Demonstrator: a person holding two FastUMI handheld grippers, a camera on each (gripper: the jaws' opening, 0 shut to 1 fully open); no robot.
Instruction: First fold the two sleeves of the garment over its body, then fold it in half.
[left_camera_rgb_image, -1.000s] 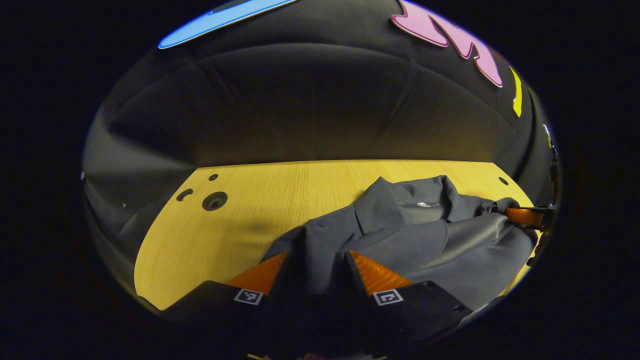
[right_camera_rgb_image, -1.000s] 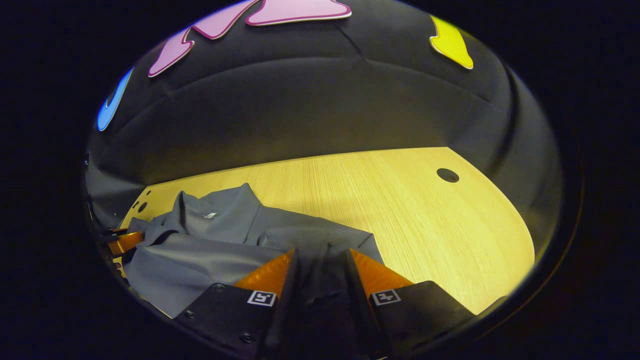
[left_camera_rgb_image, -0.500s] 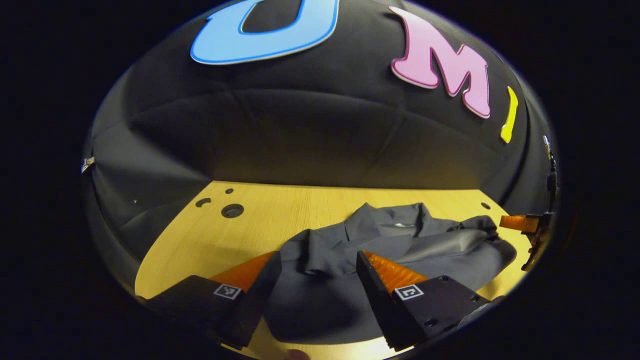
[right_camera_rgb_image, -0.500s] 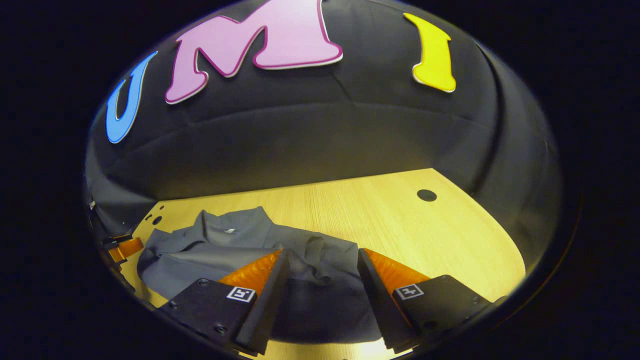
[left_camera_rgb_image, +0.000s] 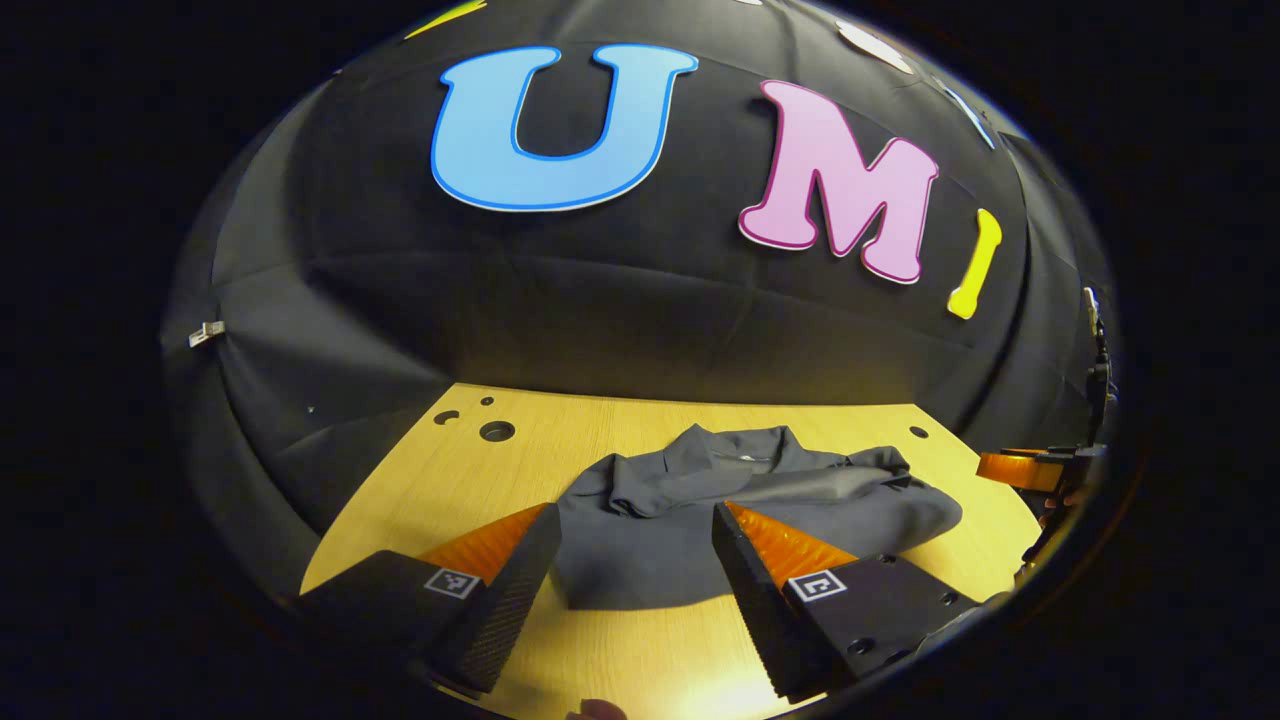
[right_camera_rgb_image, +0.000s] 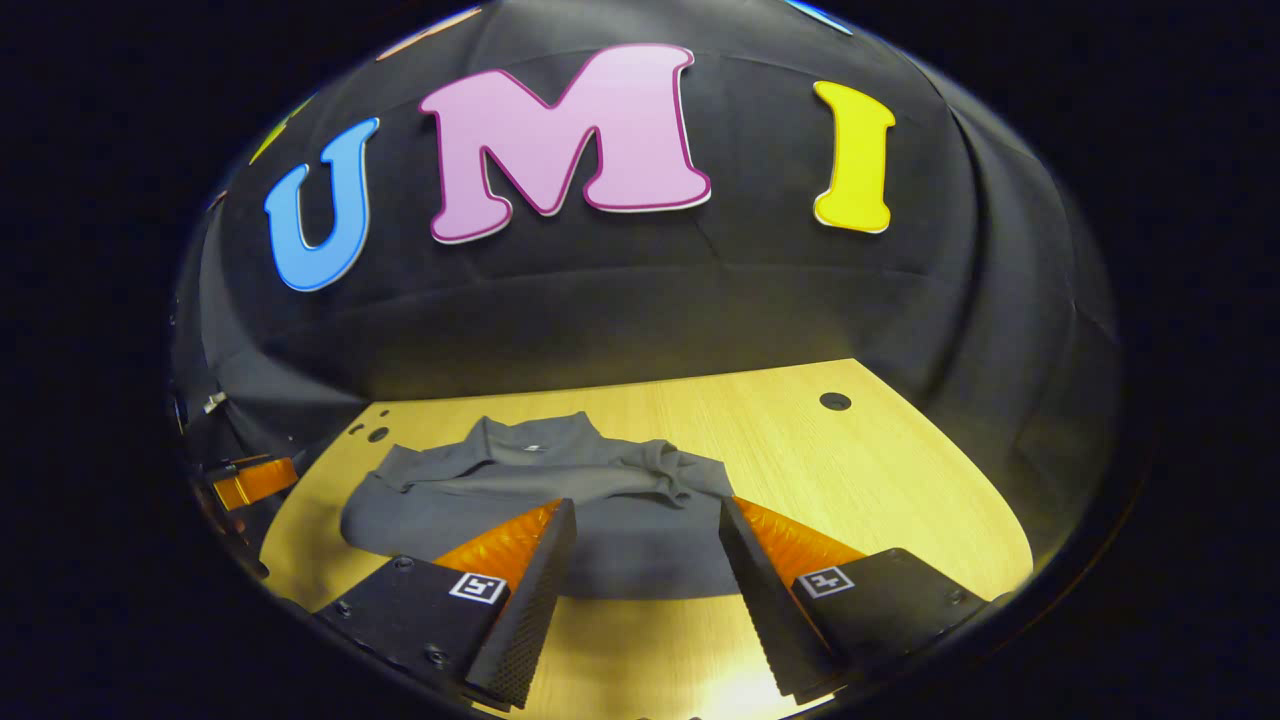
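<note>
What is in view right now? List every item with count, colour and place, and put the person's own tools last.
garment: one, grey, collared, lying folded in a bundle on the table, collar toward the wall; seen also in the right gripper view.
table: one, light wood, under the garment, with several round holes near its far corners.
booth wall: one, black cloth, behind the table.
small clip: one, pale, on the wall at the far left of the left gripper view.
left tool: one, fingers spread apart, raised short of the garment's near edge, holding nothing.
right tool: one, fingers spread apart, raised at the garment's near edge, holding nothing.
</note>
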